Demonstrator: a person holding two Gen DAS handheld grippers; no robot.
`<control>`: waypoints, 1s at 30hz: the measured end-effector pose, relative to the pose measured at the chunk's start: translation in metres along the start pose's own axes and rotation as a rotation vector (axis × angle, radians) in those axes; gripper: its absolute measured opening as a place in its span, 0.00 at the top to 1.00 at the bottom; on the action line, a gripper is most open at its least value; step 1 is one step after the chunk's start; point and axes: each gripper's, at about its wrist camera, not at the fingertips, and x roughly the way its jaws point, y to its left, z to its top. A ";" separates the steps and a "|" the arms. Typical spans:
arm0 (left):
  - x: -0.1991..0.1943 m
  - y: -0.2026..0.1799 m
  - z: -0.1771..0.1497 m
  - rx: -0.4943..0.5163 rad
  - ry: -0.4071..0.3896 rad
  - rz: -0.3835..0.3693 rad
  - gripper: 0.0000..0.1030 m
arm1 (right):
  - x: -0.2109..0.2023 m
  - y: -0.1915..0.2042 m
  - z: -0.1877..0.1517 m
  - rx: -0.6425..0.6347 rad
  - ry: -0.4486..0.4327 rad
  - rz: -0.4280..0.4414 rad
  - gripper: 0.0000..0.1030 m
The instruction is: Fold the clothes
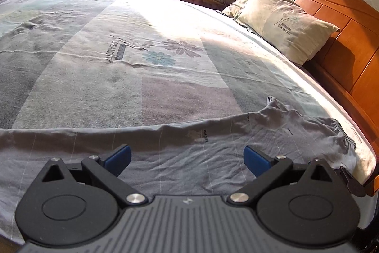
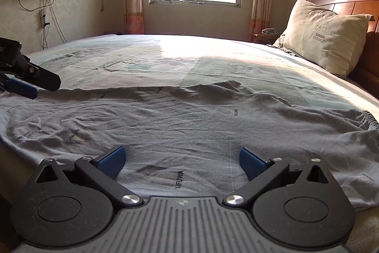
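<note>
Blue-padded fingers (image 1: pixel 118 159) of the left gripper (image 1: pixel 187 159) stand wide apart in the left wrist view, holding nothing, with the grey garment (image 1: pixel 165 146) spread directly beneath and ahead of them. Taking the garment as landmark, its long axis runs crosswise to the fingers, its far edge a near-straight line across the bed sheet (image 1: pixel 118 51), and its elastic waistband (image 1: pixel 345 134) bunches at the end nearest the pillow (image 1: pixel 284 23) and headboard (image 1: pixel 343 23). From the right wrist view, the right gripper (image 2: pixel 181 161) is likewise spread open and empty, hovering over the garment's near edge, with the waistband off to its right. The left gripper's pad shows at the garment's opposite, leg end, apparently low over the cloth; contact cannot be told. Each gripper seems placed nearer one end, so a lengthwise fold likely turns on gripping the near edge and carrying it toward the far edge.
</note>
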 end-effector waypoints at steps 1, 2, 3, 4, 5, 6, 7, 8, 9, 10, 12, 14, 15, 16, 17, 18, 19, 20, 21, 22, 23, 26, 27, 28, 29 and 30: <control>0.004 0.000 0.002 0.000 -0.007 0.003 0.02 | 0.000 0.000 0.000 0.000 -0.003 -0.001 0.00; 0.009 0.000 0.003 0.000 -0.014 0.006 0.02 | 0.000 0.000 -0.001 0.000 -0.003 -0.001 0.00; 0.013 0.001 0.004 -0.001 -0.021 0.009 0.02 | 0.000 0.000 -0.001 -0.001 -0.003 -0.002 0.00; 0.016 0.002 0.004 -0.007 -0.027 -0.003 0.02 | -0.001 0.001 -0.001 -0.001 -0.003 -0.002 0.00; 0.019 0.006 0.004 -0.026 -0.022 -0.005 0.02 | -0.001 0.001 -0.001 -0.001 -0.003 -0.002 0.00; 0.022 0.010 0.003 -0.047 -0.016 -0.006 0.02 | -0.001 0.001 -0.001 0.000 -0.003 -0.002 0.00; 0.023 0.017 0.002 -0.074 -0.019 0.026 0.02 | -0.001 0.001 -0.001 0.000 -0.003 -0.002 0.00; 0.023 0.023 0.000 -0.101 -0.022 0.060 0.03 | -0.001 0.001 -0.001 0.000 -0.004 -0.002 0.00; 0.018 0.030 -0.002 -0.122 -0.042 0.070 0.03 | -0.001 0.001 -0.001 0.000 -0.004 -0.002 0.00; 0.014 0.034 -0.002 -0.139 -0.044 0.091 0.03 | -0.001 0.002 -0.001 0.000 -0.005 -0.002 0.00; 0.005 0.044 -0.003 -0.162 -0.045 0.138 0.03 | -0.002 0.002 -0.001 0.001 -0.006 -0.002 0.00; -0.005 0.046 -0.002 -0.174 -0.050 0.152 0.03 | -0.002 0.002 -0.002 0.003 -0.010 -0.003 0.00; -0.009 0.045 -0.001 -0.178 -0.054 0.150 0.03 | -0.002 0.002 -0.002 0.003 -0.011 -0.003 0.00; -0.013 0.041 -0.001 -0.171 -0.059 0.134 0.03 | -0.002 0.002 -0.002 0.003 -0.012 -0.003 0.00; -0.017 0.037 -0.002 -0.162 -0.063 0.116 0.03 | -0.002 0.002 -0.002 0.004 -0.013 -0.003 0.00; -0.017 0.033 -0.007 -0.137 -0.055 0.118 0.02 | -0.002 0.002 -0.002 0.004 -0.013 -0.003 0.00; -0.017 0.029 -0.011 -0.111 -0.045 0.121 0.02 | -0.002 0.002 -0.002 0.004 -0.013 -0.004 0.00; -0.017 0.024 -0.016 -0.085 -0.035 0.124 0.02 | -0.002 0.002 -0.002 0.003 -0.013 -0.004 0.00; -0.017 0.020 -0.020 -0.059 -0.025 0.128 0.02 | -0.002 0.002 -0.002 0.003 -0.013 -0.004 0.00; -0.017 0.015 -0.025 -0.032 -0.016 0.131 0.02 | -0.002 0.002 -0.002 0.003 -0.013 -0.004 0.00; -0.017 0.011 -0.030 -0.006 -0.006 0.135 0.03 | -0.001 0.002 -0.002 0.002 -0.013 -0.005 0.00; -0.021 0.001 -0.040 0.066 0.013 0.165 0.02 | -0.001 0.002 0.002 -0.005 0.013 -0.009 0.00; -0.026 -0.001 -0.040 0.086 0.012 0.190 0.02 | 0.000 0.003 0.007 -0.010 0.038 -0.012 0.00; -0.032 0.000 -0.040 0.100 -0.002 0.211 0.02 | 0.000 0.005 0.013 -0.016 0.069 -0.012 0.00; -0.038 0.001 -0.039 0.113 -0.017 0.232 0.02 | 0.001 0.007 0.019 -0.020 0.095 -0.008 0.00; -0.041 0.006 -0.038 0.102 -0.022 0.245 0.02 | 0.000 0.012 0.026 -0.032 0.103 0.008 0.00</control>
